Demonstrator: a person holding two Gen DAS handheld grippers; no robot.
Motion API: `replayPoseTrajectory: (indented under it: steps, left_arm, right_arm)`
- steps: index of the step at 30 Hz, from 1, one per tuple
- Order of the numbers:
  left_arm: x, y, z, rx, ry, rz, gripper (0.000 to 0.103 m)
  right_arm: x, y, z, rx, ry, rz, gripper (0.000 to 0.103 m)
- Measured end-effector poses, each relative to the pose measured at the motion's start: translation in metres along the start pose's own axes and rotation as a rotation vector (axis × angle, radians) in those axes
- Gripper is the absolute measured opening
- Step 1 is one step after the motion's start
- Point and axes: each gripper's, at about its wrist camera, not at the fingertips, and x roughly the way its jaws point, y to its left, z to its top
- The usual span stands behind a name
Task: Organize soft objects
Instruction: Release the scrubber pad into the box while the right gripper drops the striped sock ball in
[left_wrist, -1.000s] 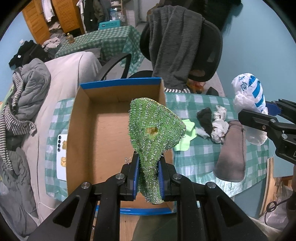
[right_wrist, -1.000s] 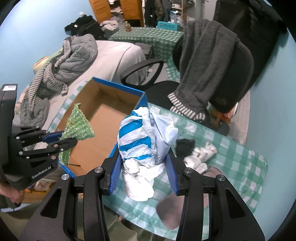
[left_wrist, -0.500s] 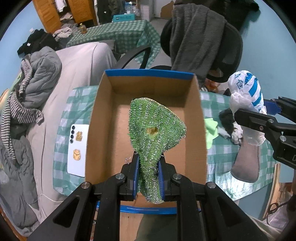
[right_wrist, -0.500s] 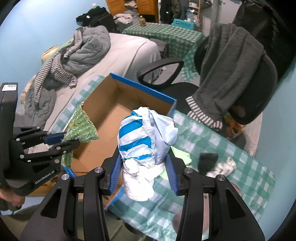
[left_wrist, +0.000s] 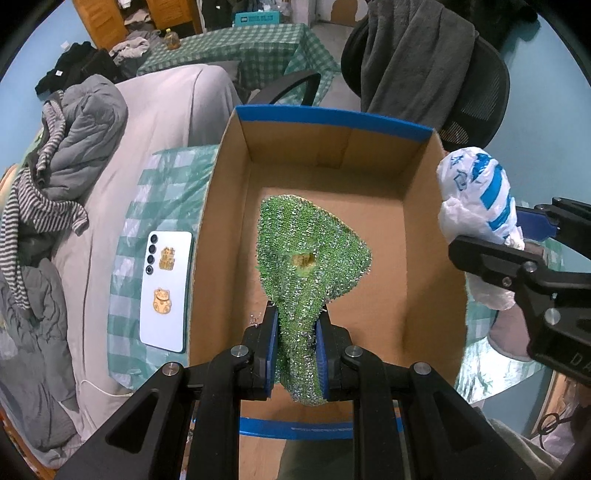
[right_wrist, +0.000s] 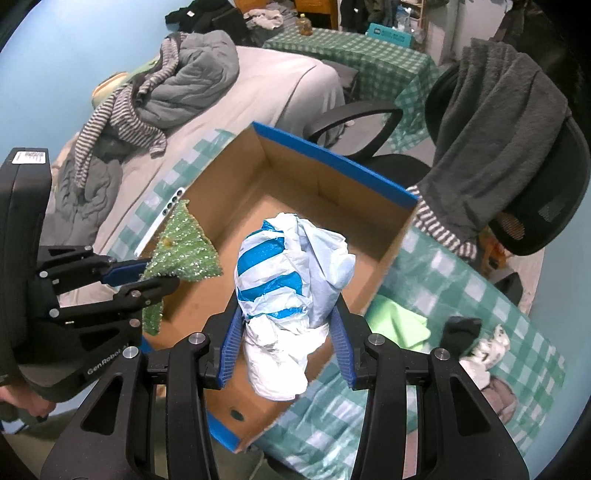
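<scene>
Your left gripper (left_wrist: 295, 349) clamps the green scrubber (left_wrist: 308, 254) over the empty cardboard box (left_wrist: 332, 122); your right gripper (right_wrist: 286, 349) grips the plastic bag (right_wrist: 291, 280) above it. Nothing deposited; socks (right_wrist: 476, 341) and green cloth (right_wrist: 399, 323) remain on bench

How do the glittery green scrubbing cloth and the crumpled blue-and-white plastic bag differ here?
The glittery green scrubbing cloth is flat, sparkly and worn through at one spot; the crumpled blue-and-white plastic bag is bulky, smooth and striped. The cloth sits in the left gripper, the bag in the right gripper. Both are held above the cardboard box.
</scene>
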Motion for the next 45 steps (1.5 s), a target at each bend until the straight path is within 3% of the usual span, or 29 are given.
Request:
replayPoseTrajectory:
  steps: [12,14,18,21,24,42,45]
  left_arm:
    - [0.021,0.010,-0.001,-0.012,0.051,-0.005,0.018]
    - [0.022,0.010,-0.001,-0.014,0.055,0.002,0.021]
    - [0.020,0.009,-0.002,-0.018,0.047,0.016,0.041]
    - [0.019,0.010,-0.003,-0.024,0.048,0.018,0.043]
    - [0.018,0.010,-0.004,-0.032,0.049,0.020,0.044]
    - [-0.014,-0.019,-0.005,-0.017,0.003,0.035,0.050]
    - [-0.016,-0.025,-0.004,-0.014,0.002,0.046,0.057]
  right_arm:
    - [0.035,0.008,0.005,0.016,0.051,0.015,0.044]
    - [0.037,0.008,0.005,0.021,0.052,0.015,0.044]
    - [0.038,0.006,0.004,0.027,0.055,0.015,0.051]
    - [0.036,0.003,0.003,0.029,0.052,0.014,0.062]
    - [0.031,0.001,0.002,0.027,0.045,0.006,0.068]
    - [-0.015,-0.022,-0.011,0.045,-0.003,-0.028,0.069]
    - [-0.024,-0.028,-0.015,0.056,-0.014,-0.030,0.069]
